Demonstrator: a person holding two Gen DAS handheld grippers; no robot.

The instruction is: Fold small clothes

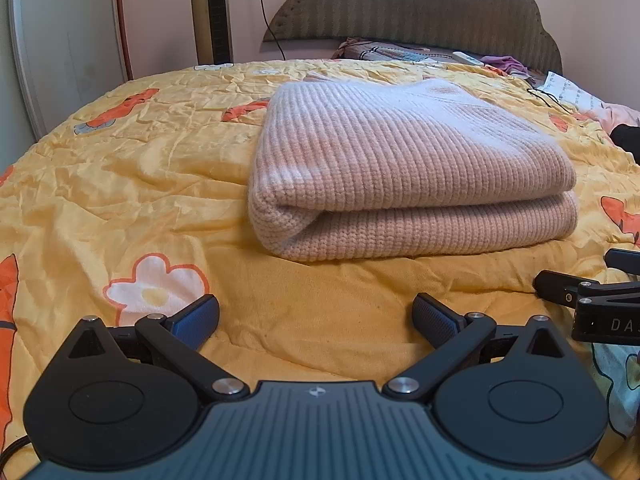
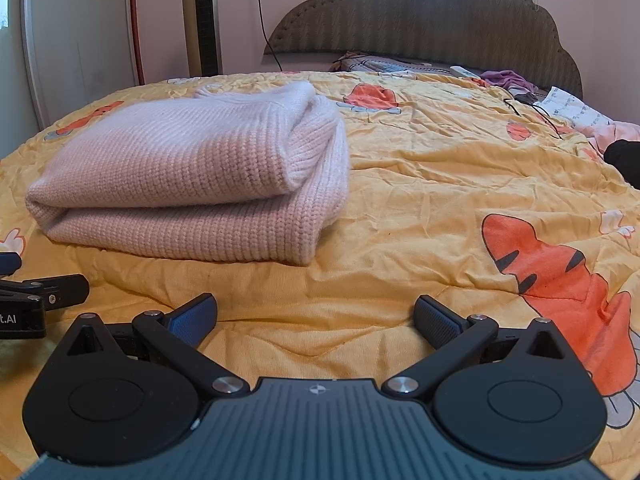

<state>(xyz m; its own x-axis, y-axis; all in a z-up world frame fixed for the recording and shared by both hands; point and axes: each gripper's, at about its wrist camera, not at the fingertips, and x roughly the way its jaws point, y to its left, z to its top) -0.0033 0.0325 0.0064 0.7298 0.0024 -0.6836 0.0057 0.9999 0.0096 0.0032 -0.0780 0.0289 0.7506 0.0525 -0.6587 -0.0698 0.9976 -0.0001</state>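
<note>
We see the pink knit sweater (image 2: 192, 172) folded on the yellow quilt (image 2: 420, 184), ahead-left. Our right gripper (image 2: 316, 320) gapes wide, holding nothing, left gripper (image 2: 40, 292) beside it.

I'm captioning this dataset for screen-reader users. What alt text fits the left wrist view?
A folded pink knit sweater lies on a yellow quilt printed with orange tigers and white flowers. The open left gripper sits in the foreground, short of the sweater and holding nothing. The right gripper juts in at the right edge, with a scalloped headboard behind.
</note>
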